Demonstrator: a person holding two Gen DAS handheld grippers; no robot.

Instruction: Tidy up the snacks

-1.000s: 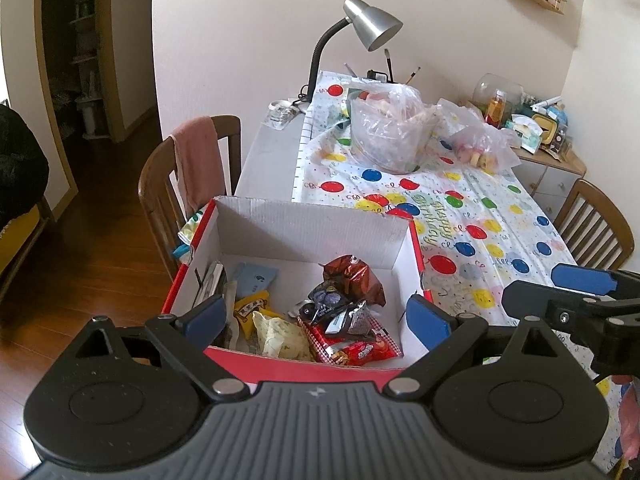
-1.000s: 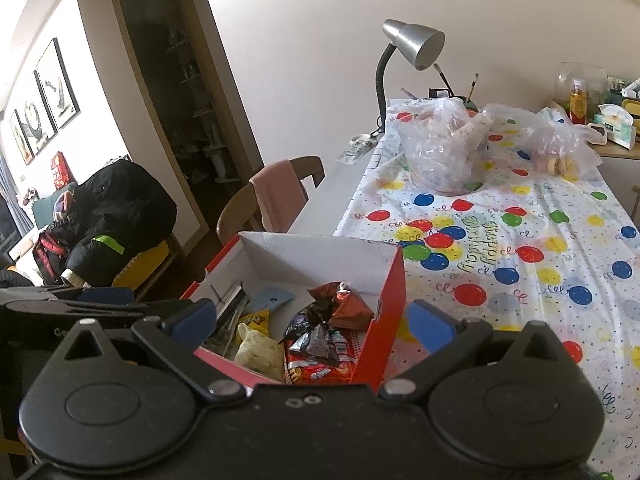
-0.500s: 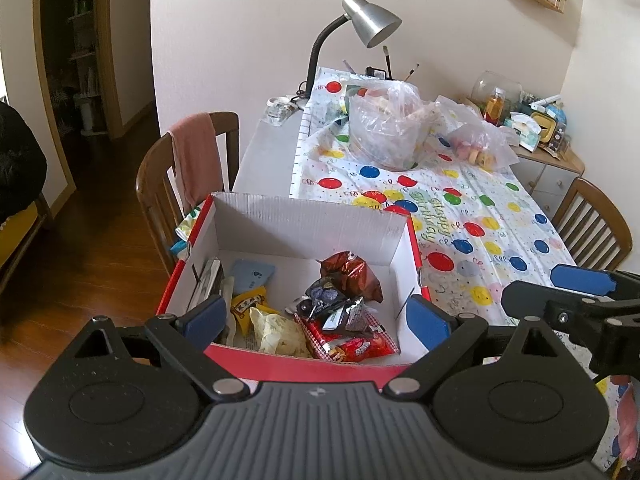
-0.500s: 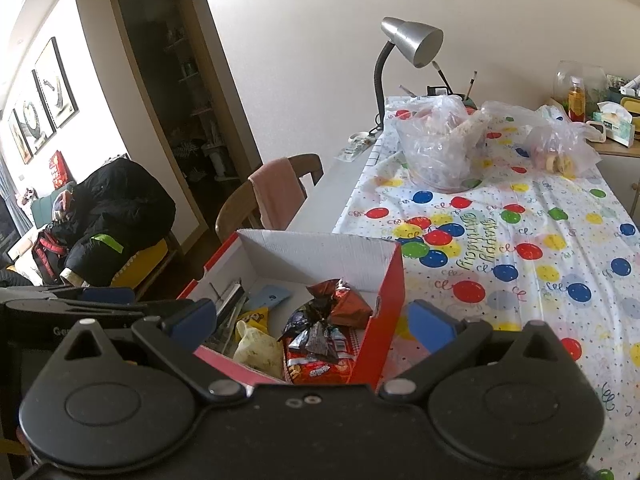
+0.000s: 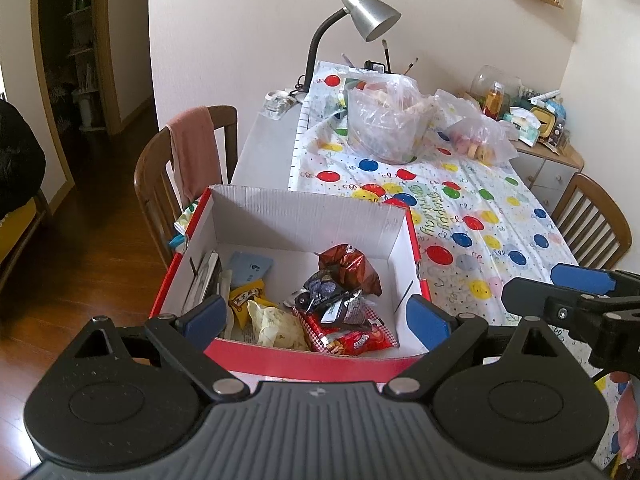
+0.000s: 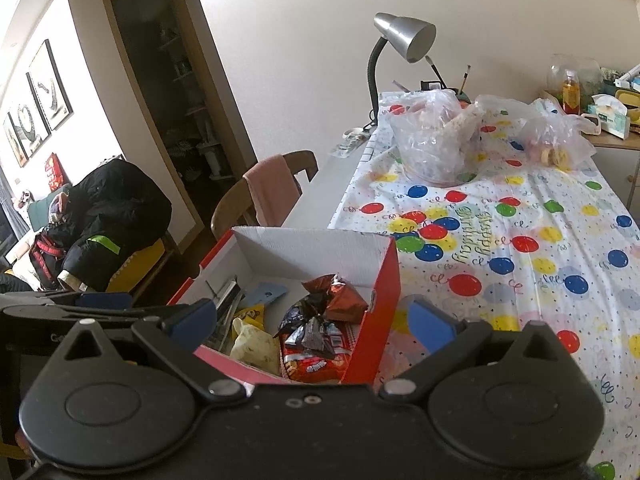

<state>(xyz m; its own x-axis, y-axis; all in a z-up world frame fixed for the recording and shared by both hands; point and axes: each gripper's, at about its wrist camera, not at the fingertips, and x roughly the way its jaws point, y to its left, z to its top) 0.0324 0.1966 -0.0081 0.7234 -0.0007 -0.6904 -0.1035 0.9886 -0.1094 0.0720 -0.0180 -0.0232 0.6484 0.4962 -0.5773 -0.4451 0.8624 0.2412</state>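
A red cardboard box (image 5: 304,216) with a white inside stands at the near left edge of the table; it also shows in the right wrist view (image 6: 386,280). It holds several snack packets: a brown foil bag (image 5: 352,268), a red packet (image 5: 352,338), a yellow one (image 5: 246,300) and a pale one (image 5: 276,322). My left gripper (image 5: 316,316) is open and empty, just above the box's near side. My right gripper (image 6: 312,320) is open and empty, over the box's right wall; it shows at the right of the left wrist view (image 5: 560,292).
A balloon-print cloth (image 5: 460,216) covers the table. Two clear plastic bags of food (image 5: 384,120) (image 5: 480,140) sit at the far end by a silver desk lamp (image 5: 368,16). Wooden chairs stand left (image 5: 180,160) and right (image 5: 592,216). A cluttered side cabinet (image 5: 540,120) is at the far right.
Both grippers have pulled back and up a little from the box, so it sits slightly farther away in both views. Nothing was picked up or let go.
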